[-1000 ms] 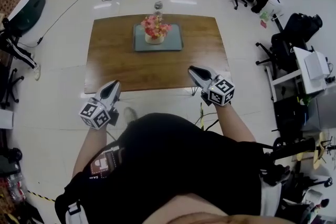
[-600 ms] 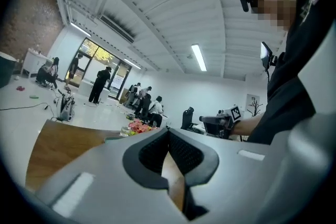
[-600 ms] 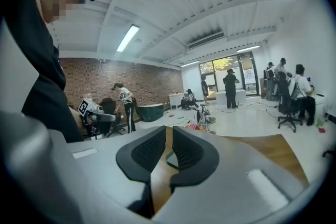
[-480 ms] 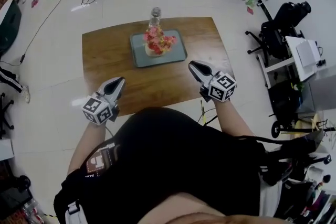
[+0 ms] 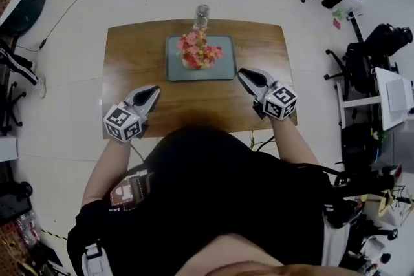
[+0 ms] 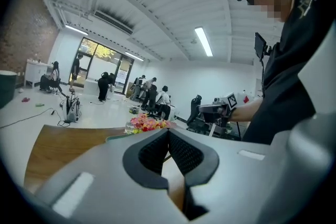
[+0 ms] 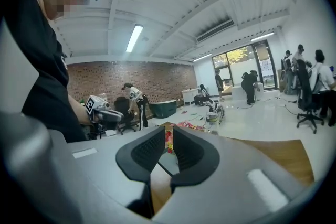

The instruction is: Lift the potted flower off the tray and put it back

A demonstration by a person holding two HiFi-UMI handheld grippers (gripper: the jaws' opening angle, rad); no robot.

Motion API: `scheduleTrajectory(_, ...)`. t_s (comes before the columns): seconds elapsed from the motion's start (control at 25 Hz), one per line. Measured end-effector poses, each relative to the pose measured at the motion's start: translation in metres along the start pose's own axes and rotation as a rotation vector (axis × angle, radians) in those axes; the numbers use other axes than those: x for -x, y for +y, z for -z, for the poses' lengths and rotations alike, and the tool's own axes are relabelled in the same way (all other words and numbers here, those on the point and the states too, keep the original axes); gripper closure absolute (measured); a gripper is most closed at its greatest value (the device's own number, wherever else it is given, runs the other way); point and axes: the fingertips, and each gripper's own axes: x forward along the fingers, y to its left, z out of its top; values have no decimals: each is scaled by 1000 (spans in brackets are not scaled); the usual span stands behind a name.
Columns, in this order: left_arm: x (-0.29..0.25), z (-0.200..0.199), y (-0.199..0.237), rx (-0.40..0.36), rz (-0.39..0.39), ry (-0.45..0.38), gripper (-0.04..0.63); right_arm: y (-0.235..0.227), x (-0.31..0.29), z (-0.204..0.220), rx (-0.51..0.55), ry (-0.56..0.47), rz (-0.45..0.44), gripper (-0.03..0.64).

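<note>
1. We are moving the left gripper and the right gripper in over the table, nearer the tray than a second ago.
2. We are keeping the left gripper pressed together and the right gripper narrowly parted, both empty.
3. The potted flower is sitting on the tray, well ahead of both grippers, so the lift is not yet beginning.

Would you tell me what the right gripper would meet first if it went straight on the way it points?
Probably the potted flower on the tray: the right gripper sights it between its jaws, though the tray rim may come first.
</note>
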Motion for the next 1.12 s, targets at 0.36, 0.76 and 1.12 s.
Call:
scheduleTrajectory(0.36,-68,11,57,-236,191,219,412,-35,14,-1,-44,4,64,551)
scheduleTrajectory(0.76,-177,91,104,-413,328,412,114,-77,5,41,-100,16,100,548)
scheduleTrajectory(1.12,-247,126,99,-510,440,425,46,-93,-5,91,-127,73,84,546)
